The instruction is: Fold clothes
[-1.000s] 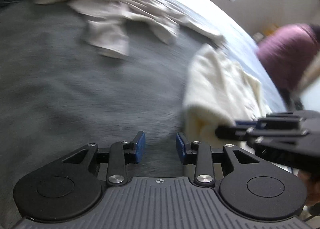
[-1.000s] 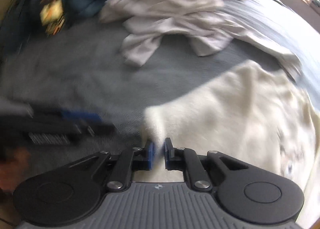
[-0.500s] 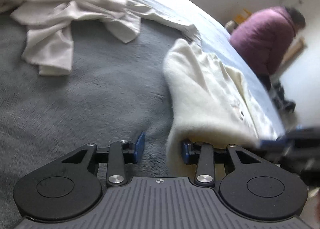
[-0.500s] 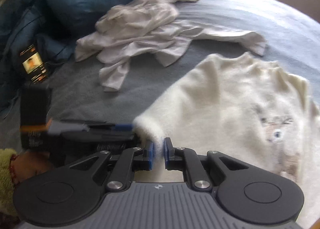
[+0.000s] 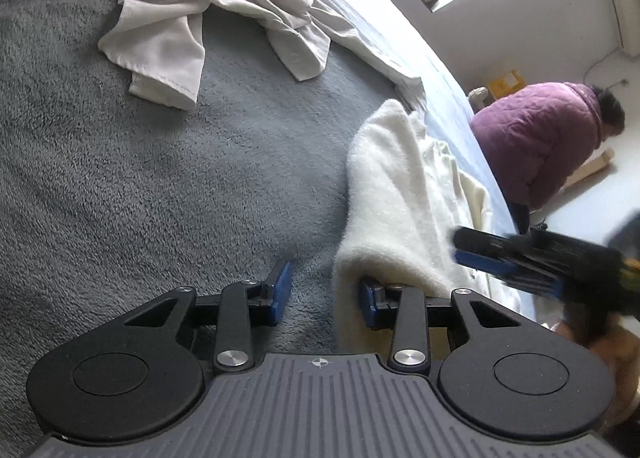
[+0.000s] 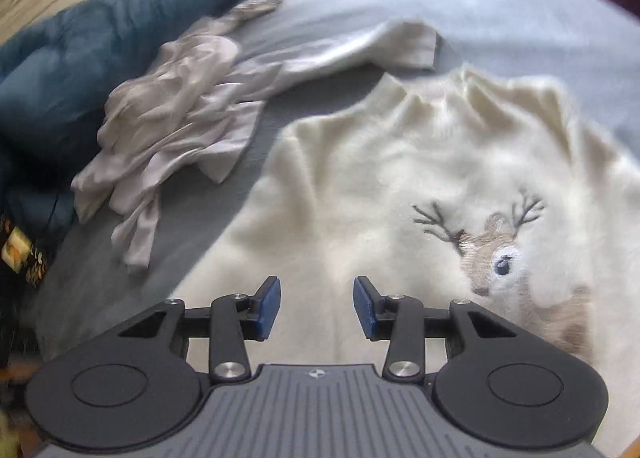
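A fluffy cream sweater [image 6: 380, 185] with an embroidered deer [image 6: 500, 258] lies spread on the grey fleece blanket [image 5: 140, 197]. In the left wrist view its folded edge [image 5: 384, 209] runs toward me. My left gripper [image 5: 324, 298] is open, low over the blanket. The sweater's corner sits between its jaws against the right pad, while the left pad is clear of it. My right gripper [image 6: 316, 302] hovers over the sweater's front with its jaws opening and no fabric pinched between them. It also shows, blurred, at the right of the left wrist view [image 5: 516, 254].
A crumpled off-white shirt [image 5: 180, 17] lies farther back on the bed, also seen in the right wrist view [image 6: 180, 117]. A dark blue duvet [image 6: 80, 57] is bunched at the far left. A person in a purple jacket [image 5: 540, 137] crouches beside the bed.
My right gripper let go of the sweater's corner, parted its jaws and swung over the deer front. The left gripper edged to the sweater's edge, which now lies between its jaws.
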Demonstrator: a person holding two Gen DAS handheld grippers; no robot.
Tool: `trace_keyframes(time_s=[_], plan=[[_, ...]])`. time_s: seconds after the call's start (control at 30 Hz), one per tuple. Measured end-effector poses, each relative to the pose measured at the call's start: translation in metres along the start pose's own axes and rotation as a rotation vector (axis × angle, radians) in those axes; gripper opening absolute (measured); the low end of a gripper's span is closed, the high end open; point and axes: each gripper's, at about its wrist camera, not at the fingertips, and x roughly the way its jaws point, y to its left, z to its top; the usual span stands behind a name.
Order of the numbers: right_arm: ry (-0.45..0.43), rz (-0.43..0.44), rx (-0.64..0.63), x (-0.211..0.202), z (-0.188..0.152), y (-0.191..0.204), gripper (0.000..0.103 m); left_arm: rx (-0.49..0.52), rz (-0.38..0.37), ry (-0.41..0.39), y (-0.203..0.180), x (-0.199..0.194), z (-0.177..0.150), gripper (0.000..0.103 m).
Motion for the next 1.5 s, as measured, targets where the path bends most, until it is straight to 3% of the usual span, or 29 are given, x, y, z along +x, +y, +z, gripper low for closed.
trace_keyframes(time_s=[0.07, 0.17, 0.2, 0.47, 0.83, 0.93, 1.0, 1.1, 1.2, 1.27, 1.33, 1.43, 1.5], plan=[[0.026, 0.032, 0.010, 0.019, 0.002, -0.006, 0.042, 0.001, -0.001, -0.006, 0.001, 0.000, -0.001, 0.037], [0.055, 0.063, -0.046, 0.035, -0.004, -0.006, 0.020, 0.002, -0.007, -0.014, 0.002, 0.001, -0.002, 0.036], [0.041, 0.064, -0.066, 0.034, -0.005, -0.004, 0.006, 0.004, -0.007, -0.018, 0.002, 0.000, -0.003, 0.036], [-0.084, -0.028, -0.133, -0.003, -0.013, 0.002, 0.005, 0.016, 0.001, -0.030, 0.002, 0.003, -0.004, 0.035], [-0.078, -0.130, -0.235, 0.033, -0.021, 0.003, 0.008, 0.006, -0.038, 0.033, 0.010, -0.003, 0.003, 0.035], [-0.068, -0.108, -0.241, 0.029, -0.017, 0.002, 0.019, 0.015, -0.012, 0.030, 0.009, -0.010, 0.002, 0.036], [-0.060, -0.105, -0.239, 0.018, -0.012, 0.001, 0.034, 0.005, 0.001, 0.020, 0.012, -0.015, 0.003, 0.036], [-0.117, -0.070, -0.270, -0.019, -0.010, 0.008, 0.036, -0.038, -0.004, 0.021, 0.021, -0.017, 0.004, 0.036], [-0.134, 0.106, -0.373, -0.047, -0.014, 0.030, 0.036, -0.045, -0.007, 0.030, 0.022, -0.017, 0.006, 0.036], [-0.099, 0.224, -0.445, -0.047, -0.018, 0.050, 0.035, -0.041, 0.003, 0.029, 0.019, -0.018, 0.007, 0.036], [-0.024, 0.288, -0.500, -0.028, -0.026, 0.064, 0.033, -0.041, 0.019, 0.021, 0.017, -0.021, 0.007, 0.037], [0.102, 0.208, -0.579, 0.019, -0.051, 0.071, 0.030, -0.054, 0.049, -0.001, 0.013, -0.029, 0.010, 0.038], [0.111, 0.188, -0.571, 0.030, -0.058, 0.068, 0.030, -0.039, 0.061, -0.022, 0.006, -0.036, 0.015, 0.039]])
